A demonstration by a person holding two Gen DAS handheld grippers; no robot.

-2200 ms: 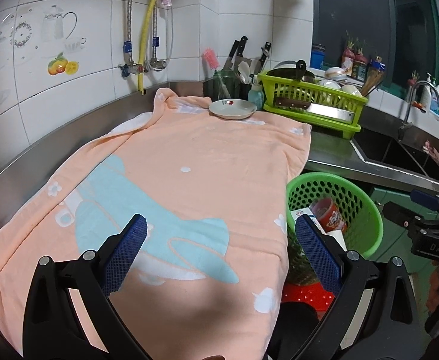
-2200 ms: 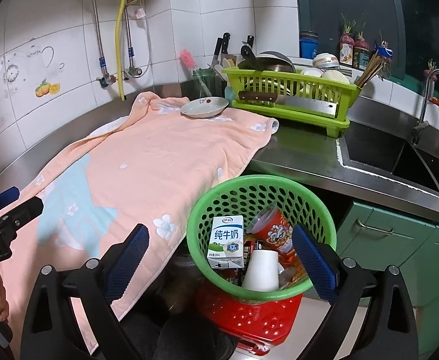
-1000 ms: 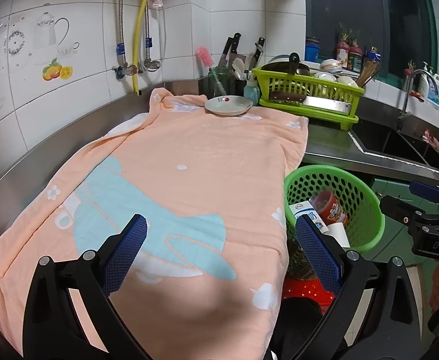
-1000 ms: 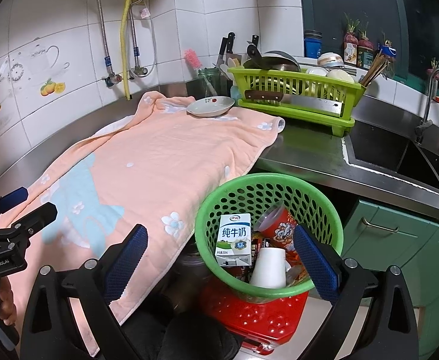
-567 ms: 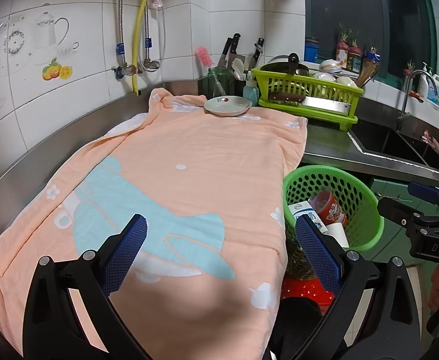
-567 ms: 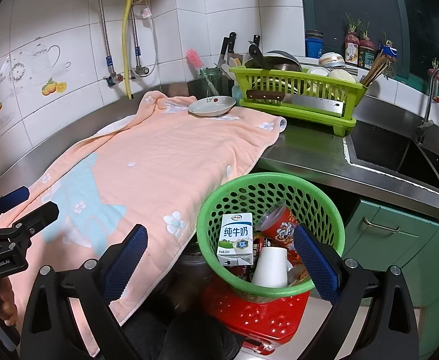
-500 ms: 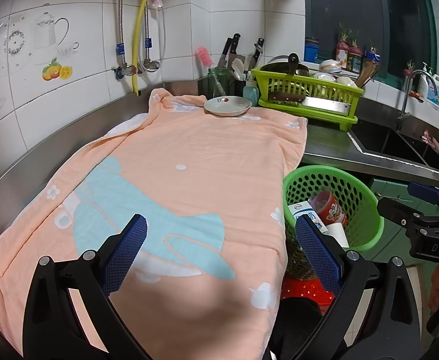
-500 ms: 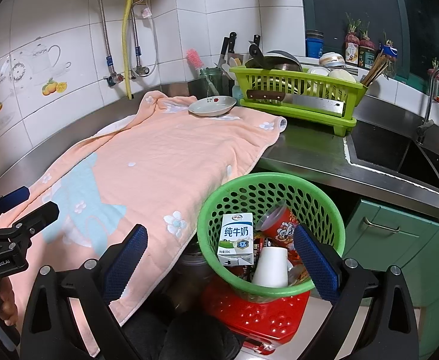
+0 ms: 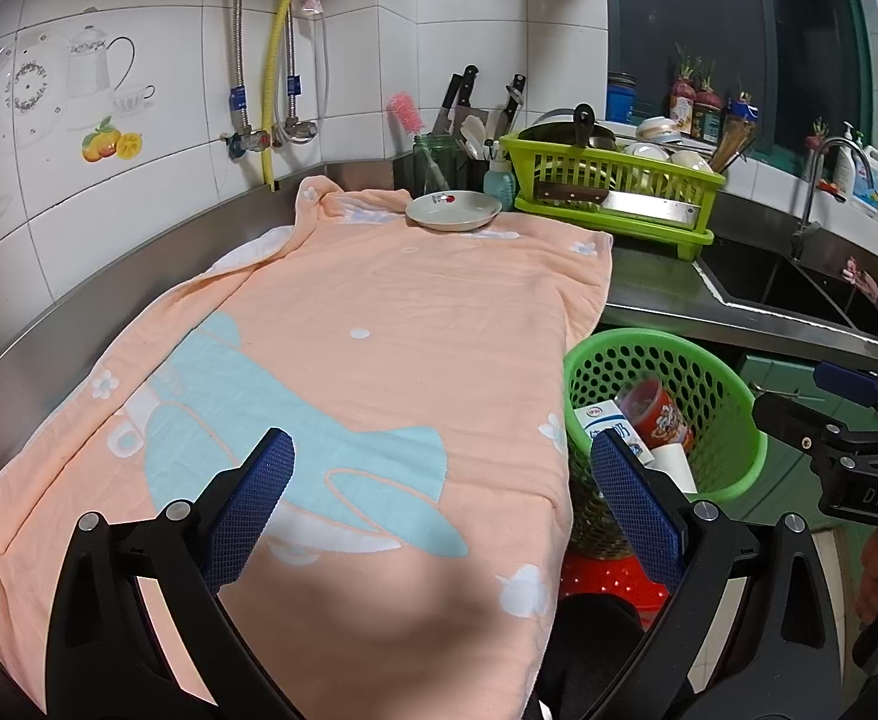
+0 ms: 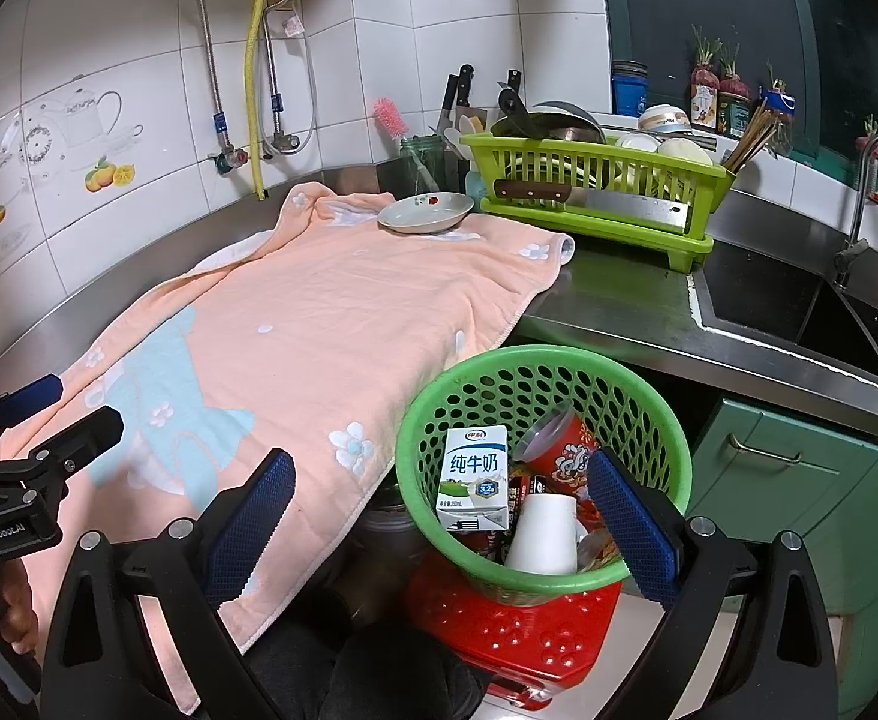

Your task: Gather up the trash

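Observation:
A green perforated basket (image 10: 643, 384) stands on a red stool (image 10: 499, 618) beside the counter. It holds a milk carton (image 10: 474, 471), a red cup (image 10: 565, 450), a white paper cup (image 10: 544, 534) and other trash. The basket also shows in the left wrist view (image 9: 733, 414). My right gripper (image 10: 439, 492) is open and empty, just in front of the basket. My left gripper (image 9: 439, 480) is open and empty above the peach towel (image 9: 349, 348) on the counter.
A white plate (image 9: 454, 210) sits at the towel's far end. A green dish rack (image 10: 589, 186) with a cleaver and dishes stands behind it. Knives and a brush stand in the corner. The sink (image 10: 799, 306) is at the right, green cabinets (image 10: 799, 468) below.
Both grippers drifted back slightly over the last two seconds. Both stayed open and empty. The basket and its trash have not moved.

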